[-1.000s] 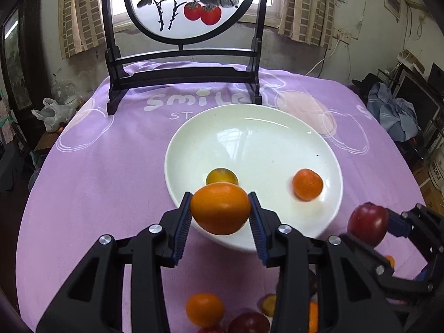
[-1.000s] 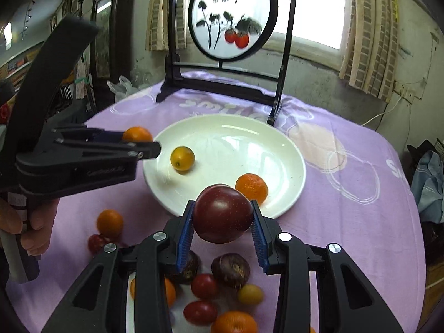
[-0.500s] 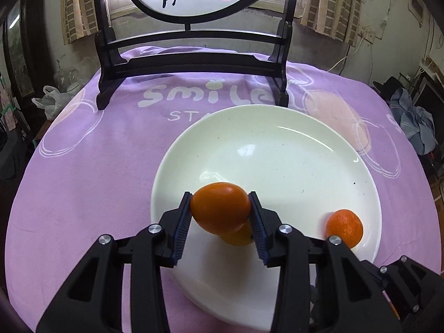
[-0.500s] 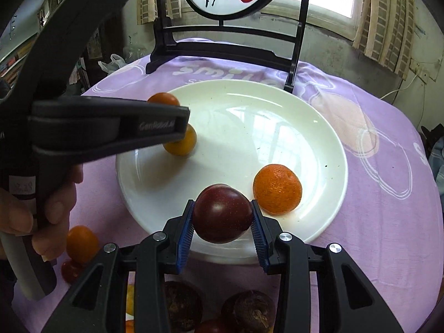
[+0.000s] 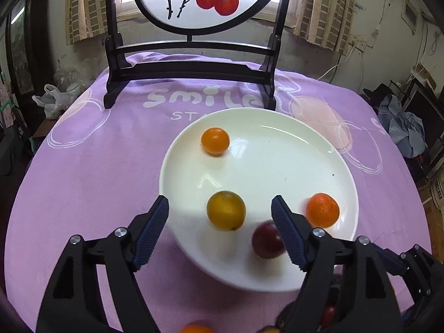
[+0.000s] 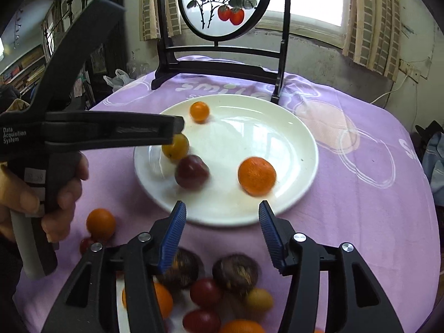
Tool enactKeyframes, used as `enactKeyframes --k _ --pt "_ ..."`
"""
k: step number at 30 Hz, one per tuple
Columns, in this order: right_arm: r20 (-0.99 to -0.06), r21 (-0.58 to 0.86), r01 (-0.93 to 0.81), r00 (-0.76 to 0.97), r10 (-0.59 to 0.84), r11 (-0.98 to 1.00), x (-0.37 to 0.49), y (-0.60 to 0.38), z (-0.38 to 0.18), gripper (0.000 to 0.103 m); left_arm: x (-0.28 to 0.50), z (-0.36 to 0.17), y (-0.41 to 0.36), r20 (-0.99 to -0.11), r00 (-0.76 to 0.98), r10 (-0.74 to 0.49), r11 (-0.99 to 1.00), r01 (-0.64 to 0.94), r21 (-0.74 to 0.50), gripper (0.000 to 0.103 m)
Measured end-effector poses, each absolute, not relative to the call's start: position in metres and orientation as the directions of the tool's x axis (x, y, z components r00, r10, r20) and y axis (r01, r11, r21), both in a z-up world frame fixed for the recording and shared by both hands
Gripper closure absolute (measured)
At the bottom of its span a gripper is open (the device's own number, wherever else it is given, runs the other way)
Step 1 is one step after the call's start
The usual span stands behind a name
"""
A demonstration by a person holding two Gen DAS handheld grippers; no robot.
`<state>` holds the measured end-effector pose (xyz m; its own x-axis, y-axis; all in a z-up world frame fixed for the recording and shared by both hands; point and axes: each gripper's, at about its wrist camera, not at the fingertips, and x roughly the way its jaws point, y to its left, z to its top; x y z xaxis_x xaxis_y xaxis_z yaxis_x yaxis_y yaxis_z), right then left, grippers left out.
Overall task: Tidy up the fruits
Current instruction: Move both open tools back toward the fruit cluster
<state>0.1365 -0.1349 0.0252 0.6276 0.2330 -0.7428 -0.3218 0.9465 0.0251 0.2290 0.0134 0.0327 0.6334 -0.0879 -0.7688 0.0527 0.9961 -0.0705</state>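
Note:
A white plate (image 5: pixel 277 144) (image 6: pixel 291 127) lies on the purple cloth. On it are a small orange fruit (image 5: pixel 215 141) (image 6: pixel 199 111) at the far left, a yellow fruit (image 5: pixel 226 210) (image 6: pixel 176 147), a dark red plum (image 5: pixel 267 239) (image 6: pixel 192 171) and an orange mandarin (image 5: pixel 322 210) (image 6: pixel 257 176). My left gripper (image 5: pixel 220 213) is open and empty over the plate's near rim. My right gripper (image 6: pixel 222 220) is open and empty just in front of the plate. The plum and small orange fruit look blurred.
Loose fruits (image 6: pixel 222 291) lie on the cloth near me: dark brown ones, red ones, orange ones. One orange fruit (image 6: pixel 100 223) sits by the hand holding the left gripper. A black-framed round painted screen (image 5: pixel 191 63) stands behind the plate. The table edge curves around.
Both grippers have opened. The orange fruit left the left gripper and the plum left the right gripper; both now lie on the plate. Both grippers pulled back slightly.

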Motion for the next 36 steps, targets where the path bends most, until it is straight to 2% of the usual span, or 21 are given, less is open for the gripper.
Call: enactKeyframes --k 5,7,9,15,18,22,29,31,33,36 --pt "-0.740 0.040 -0.305 0.631 0.234 0.951 0.100 -0.158 0.024 0.047 0.183 0.045 0.009 -0.746 0.657 -0.110 0.993 0.110 -0.049 0.028" --pt "-0.735 0.059 -0.292 0.634 0.239 0.955 0.085 -0.168 0.025 0.040 0.161 0.045 0.008 -0.741 0.661 -0.122 0.990 0.134 -0.044 0.025" --pt "-0.732 0.080 -0.289 0.632 0.253 0.954 0.071 -0.176 0.024 0.040 0.140 0.043 0.007 -0.738 0.661 -0.134 0.987 0.154 -0.042 0.023" --pt "-0.741 0.099 -0.271 0.622 0.253 0.958 0.036 -0.189 0.013 0.038 0.084 0.024 0.004 -0.768 0.622 -0.149 0.982 0.184 -0.041 0.023" --pt "-0.740 0.094 -0.264 0.626 0.244 0.960 0.022 -0.190 0.008 0.031 0.061 0.014 0.005 -0.777 0.616 -0.130 0.983 0.181 -0.020 0.023" --pt "-0.742 0.132 -0.265 0.612 0.273 0.955 0.008 -0.193 0.002 0.031 0.038 0.004 0.013 -0.770 0.634 -0.070 0.992 0.125 0.013 0.023" --pt "-0.745 0.158 -0.267 0.599 0.292 0.951 0.000 -0.195 -0.007 0.030 0.020 -0.010 0.013 -0.804 0.589 -0.082 0.990 0.143 0.004 0.023" --pt "-0.746 0.155 -0.264 0.600 0.288 0.952 0.001 -0.196 -0.008 0.030 0.019 -0.015 0.009 -0.814 0.573 -0.095 0.987 0.163 0.000 0.025" --pt "-0.746 0.154 -0.265 0.601 0.288 0.952 0.001 -0.196 -0.008 0.030 0.021 -0.021 0.006 -0.824 0.558 -0.101 0.985 0.173 -0.004 0.033" --pt "-0.744 0.151 -0.266 0.604 0.287 0.952 0.001 -0.196 -0.009 0.030 0.027 -0.029 0.003 -0.841 0.528 -0.118 0.984 0.173 -0.029 0.040"
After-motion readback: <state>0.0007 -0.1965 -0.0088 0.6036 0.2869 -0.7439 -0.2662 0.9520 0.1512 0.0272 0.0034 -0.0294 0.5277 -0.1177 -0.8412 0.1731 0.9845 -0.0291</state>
